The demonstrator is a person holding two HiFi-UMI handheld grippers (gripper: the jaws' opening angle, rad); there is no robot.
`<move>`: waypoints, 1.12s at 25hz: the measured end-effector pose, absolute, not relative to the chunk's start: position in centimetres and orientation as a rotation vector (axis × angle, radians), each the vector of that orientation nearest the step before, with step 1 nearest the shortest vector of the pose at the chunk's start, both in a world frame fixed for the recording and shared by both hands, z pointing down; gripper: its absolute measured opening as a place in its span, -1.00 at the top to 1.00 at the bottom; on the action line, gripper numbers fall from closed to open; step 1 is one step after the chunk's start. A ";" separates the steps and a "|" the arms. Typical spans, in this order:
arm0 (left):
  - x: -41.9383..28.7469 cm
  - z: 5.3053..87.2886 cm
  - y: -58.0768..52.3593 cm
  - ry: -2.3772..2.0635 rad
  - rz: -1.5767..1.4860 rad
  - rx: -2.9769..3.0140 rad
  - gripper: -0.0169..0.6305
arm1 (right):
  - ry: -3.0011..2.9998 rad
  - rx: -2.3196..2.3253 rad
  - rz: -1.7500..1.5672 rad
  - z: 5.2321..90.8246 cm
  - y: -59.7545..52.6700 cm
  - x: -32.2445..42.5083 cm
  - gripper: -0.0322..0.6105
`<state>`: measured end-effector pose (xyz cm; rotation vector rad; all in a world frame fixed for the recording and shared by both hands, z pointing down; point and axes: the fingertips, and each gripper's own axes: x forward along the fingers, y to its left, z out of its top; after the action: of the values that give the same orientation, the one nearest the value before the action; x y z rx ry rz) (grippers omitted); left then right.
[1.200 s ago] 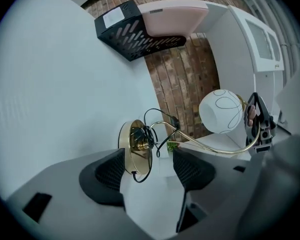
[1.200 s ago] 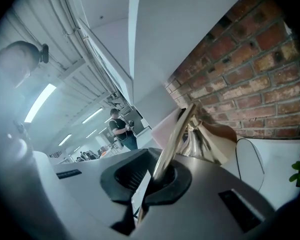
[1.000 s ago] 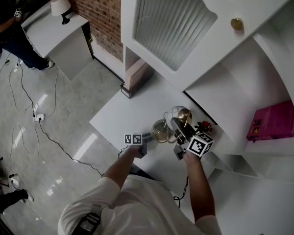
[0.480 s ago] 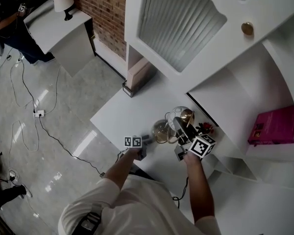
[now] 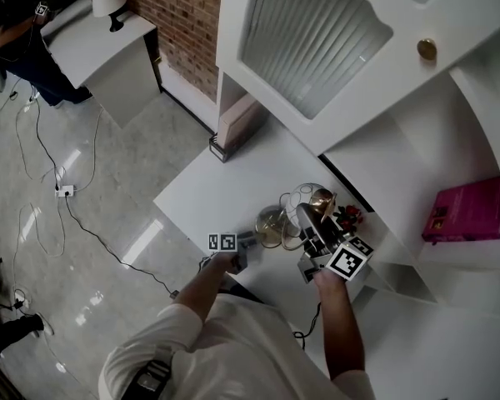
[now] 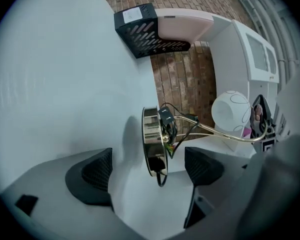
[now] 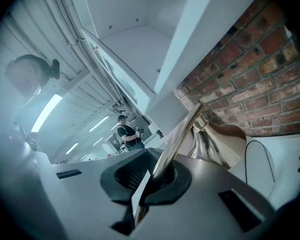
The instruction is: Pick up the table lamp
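From the head view, the table lamp point(image 5: 293, 217) stood at the near edge of the white surface point(image 5: 208, 186), beside a white cabinet point(image 5: 375, 152). Its round brass base point(image 5: 271, 223) lay toward the left gripper point(image 5: 250, 242). Its stem reached across to the right gripper point(image 5: 308, 223), which was at the upper part.

In the left gripper view, the base point(image 6: 152, 139) showed edge-on as a shiny metal disc with a black cord and small wires bunched on it. A thin curved brass stem point(image 6: 225, 134) ran from the base away to the right, toward a smooth white globe shade point(image 6: 230, 111). The black ridged fingers point(image 6: 97, 173) had just been opening. They stood wide apart, with the base ahead between them and untouched. Whether the base met the surface could not be told.

In the right gripper view, the dark fingers point(image 7: 127, 176) were pressed together on the slender brass stem point(image 7: 177, 136). The stem slanted up and right to a flared brass fitting point(image 7: 210, 139) before a red brick wall point(image 7: 250, 74).
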<state>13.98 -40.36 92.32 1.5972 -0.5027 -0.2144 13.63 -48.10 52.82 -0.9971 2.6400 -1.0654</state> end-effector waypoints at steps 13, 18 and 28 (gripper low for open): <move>14.9 85.7 -41.6 -0.267 -0.484 1.595 0.03 | 2.699 -0.981 -0.945 49.2 -45.4 12.1 0.87; 14.4 84.1 -38.5 -0.197 -0.487 1.588 0.10 | 2.708 -1.005 -0.887 47.5 -42.9 12.2 0.87; 12.5 82.7 -36.4 -0.215 -0.443 1.656 0.29 | 2.718 -1.014 -0.813 45.3 -40.1 10.6 0.87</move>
<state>12.54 -36.37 82.70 1.6563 -0.2152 -0.4432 10.59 -40.05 45.31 -1.0139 2.7179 -0.8129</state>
